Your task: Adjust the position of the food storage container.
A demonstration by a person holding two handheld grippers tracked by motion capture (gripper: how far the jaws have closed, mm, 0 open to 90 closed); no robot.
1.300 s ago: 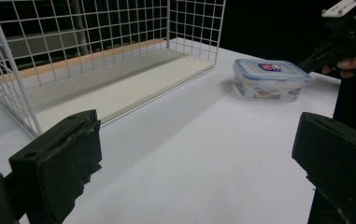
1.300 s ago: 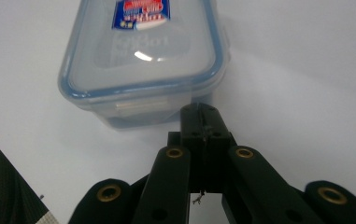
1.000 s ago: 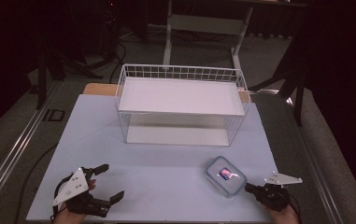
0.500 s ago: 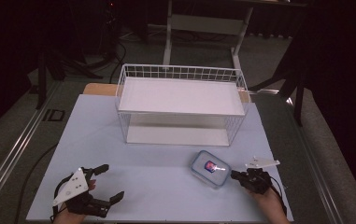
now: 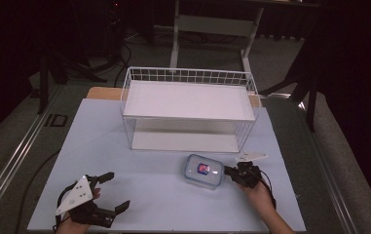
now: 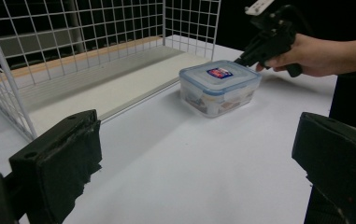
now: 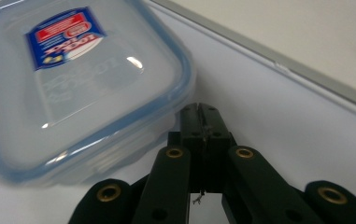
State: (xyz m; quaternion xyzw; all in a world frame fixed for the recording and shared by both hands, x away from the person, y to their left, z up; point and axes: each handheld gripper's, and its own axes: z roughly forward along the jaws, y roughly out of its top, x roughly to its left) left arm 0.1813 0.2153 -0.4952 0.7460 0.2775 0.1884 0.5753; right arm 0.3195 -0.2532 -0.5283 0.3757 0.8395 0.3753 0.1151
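1. Here the right gripper has its jaws clenched together with nothing between them, the tips right against the side of the plastic box.
2. The left gripper rests low at the near left with its jaws spread wide and empty.
3. The box, lid on, sits on the tabletop just in front of the wire basket.

Wire basket walls off table's open far side.
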